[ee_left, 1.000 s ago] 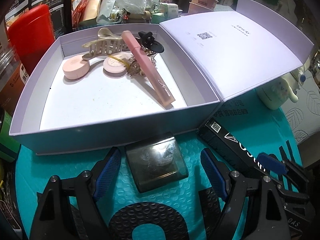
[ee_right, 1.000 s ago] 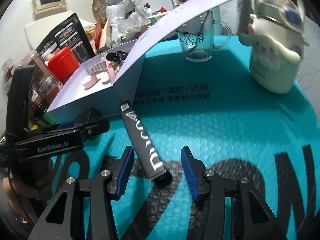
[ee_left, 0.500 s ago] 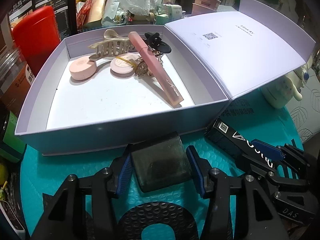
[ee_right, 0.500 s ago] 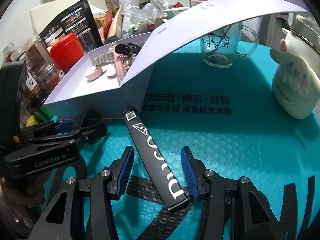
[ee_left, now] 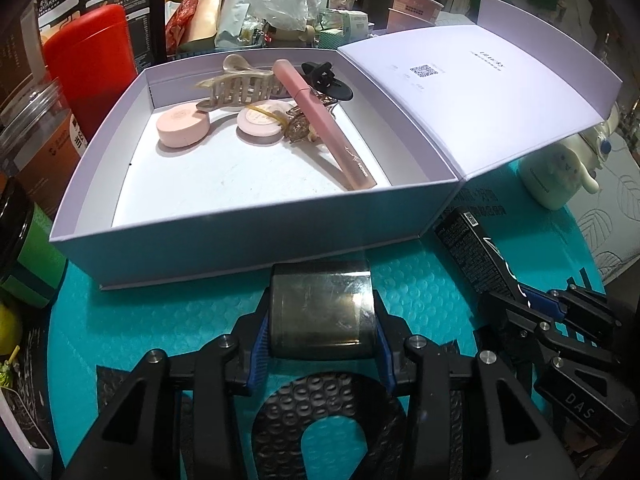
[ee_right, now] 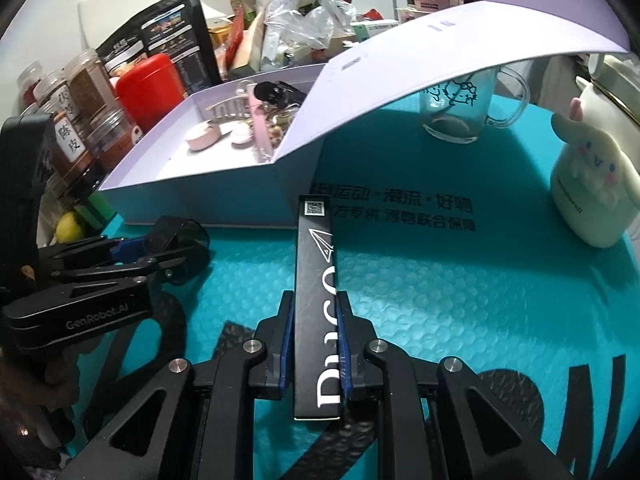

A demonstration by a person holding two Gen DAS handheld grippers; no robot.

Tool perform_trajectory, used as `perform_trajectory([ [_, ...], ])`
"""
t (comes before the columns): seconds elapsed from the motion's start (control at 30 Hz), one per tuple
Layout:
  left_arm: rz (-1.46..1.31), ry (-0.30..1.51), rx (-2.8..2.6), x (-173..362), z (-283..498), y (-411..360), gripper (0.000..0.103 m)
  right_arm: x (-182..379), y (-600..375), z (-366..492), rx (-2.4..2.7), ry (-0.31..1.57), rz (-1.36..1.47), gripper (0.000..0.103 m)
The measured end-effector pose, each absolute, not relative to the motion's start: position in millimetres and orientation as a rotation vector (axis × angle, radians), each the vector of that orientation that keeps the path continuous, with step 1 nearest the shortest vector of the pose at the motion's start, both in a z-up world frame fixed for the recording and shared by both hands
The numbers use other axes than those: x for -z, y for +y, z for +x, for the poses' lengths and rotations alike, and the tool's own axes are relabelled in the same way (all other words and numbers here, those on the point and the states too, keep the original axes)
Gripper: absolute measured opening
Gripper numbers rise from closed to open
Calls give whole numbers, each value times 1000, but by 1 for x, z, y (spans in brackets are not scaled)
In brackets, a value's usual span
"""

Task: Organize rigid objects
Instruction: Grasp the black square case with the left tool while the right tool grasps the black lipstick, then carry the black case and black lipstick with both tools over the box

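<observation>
Gripping a glossy smoky rounded case (ee_left: 322, 314) beside a matte black carton (ee_right: 318, 300).

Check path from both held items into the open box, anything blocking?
Only the box's near wall stands between the dark case and the floor inside. The long black box faces that wall's right corner, under the raised lid.

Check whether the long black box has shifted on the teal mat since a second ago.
Yes. The long black box swung from slanted to straight toward the lavender box; right gripper jaws closing on it.
</observation>
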State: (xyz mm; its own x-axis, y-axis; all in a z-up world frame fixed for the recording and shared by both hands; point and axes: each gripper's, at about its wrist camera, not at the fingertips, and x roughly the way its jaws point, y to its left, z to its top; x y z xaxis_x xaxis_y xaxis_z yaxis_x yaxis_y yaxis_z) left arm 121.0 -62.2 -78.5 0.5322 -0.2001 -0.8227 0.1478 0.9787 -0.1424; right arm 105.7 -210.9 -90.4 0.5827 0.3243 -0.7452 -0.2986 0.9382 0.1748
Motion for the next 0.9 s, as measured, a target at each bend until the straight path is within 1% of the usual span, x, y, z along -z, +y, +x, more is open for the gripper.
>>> perform_trajectory([
  [0.47, -28, 961, 217, 68, 94, -63, 43, 80, -203, 78, -366, 861, 40, 18],
  [0.9, -17, 913, 237, 49, 55, -59, 43, 66, -190, 37, -398, 808, 37, 18],
])
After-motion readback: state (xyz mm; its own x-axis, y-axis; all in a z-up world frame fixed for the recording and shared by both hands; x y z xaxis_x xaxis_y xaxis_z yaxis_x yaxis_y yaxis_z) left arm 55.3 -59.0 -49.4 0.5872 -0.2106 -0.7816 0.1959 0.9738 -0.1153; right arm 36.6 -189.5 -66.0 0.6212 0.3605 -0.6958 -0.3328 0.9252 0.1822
